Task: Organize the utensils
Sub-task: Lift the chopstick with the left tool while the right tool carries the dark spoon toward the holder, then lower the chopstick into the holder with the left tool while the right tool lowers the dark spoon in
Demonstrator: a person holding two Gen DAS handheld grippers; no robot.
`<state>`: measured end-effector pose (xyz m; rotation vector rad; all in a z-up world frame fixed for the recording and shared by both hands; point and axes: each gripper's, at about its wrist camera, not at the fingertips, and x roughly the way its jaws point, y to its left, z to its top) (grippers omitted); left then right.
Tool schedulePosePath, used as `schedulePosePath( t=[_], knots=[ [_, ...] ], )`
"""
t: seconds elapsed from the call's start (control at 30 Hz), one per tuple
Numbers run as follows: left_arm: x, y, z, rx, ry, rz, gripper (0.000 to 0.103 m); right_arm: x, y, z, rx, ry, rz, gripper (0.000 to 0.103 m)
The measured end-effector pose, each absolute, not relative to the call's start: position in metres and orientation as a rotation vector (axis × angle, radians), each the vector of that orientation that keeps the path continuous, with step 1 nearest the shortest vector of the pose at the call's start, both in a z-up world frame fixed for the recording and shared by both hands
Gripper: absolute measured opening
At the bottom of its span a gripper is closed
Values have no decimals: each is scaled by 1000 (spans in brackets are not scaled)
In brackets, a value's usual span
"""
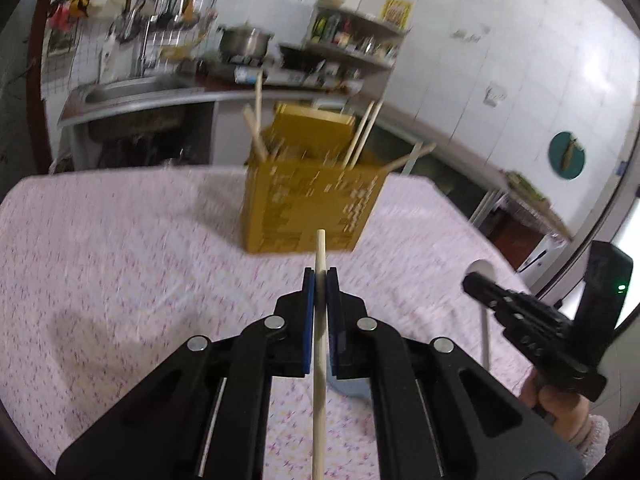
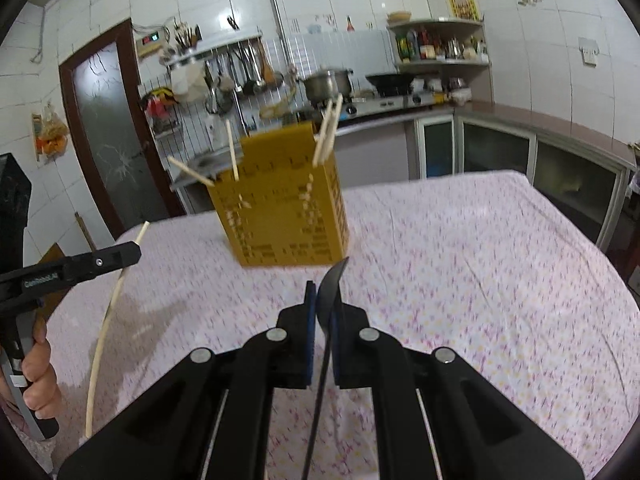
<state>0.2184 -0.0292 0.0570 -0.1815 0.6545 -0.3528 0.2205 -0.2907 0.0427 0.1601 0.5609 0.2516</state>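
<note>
Left claw (image 1: 320, 280) clenched on pale wooden chopstick (image 1: 319, 360). Right claw (image 2: 323, 292) clenched on dark spoon-like utensil (image 2: 326, 320), edge-on. Yellow slotted plastic holder (image 1: 308, 204) ahead on pink-patterned bench (image 1: 120, 260), 5 chopsticks inside. Advice: tip upright above rim, then release.

Bright even indoor light, motion blur, fisheye-warped dark edges.
</note>
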Motion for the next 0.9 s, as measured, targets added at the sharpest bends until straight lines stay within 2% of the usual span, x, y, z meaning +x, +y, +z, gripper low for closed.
schedulePosePath(
  t=[0.53,0.9],
  knots=[
    [237,-24,101,-183,437,-410,4,242,-293,85,145,376,262,7],
    [269,-32,146,-132,258,-366,4,283,-274,148,92,99,243,6]
  ],
)
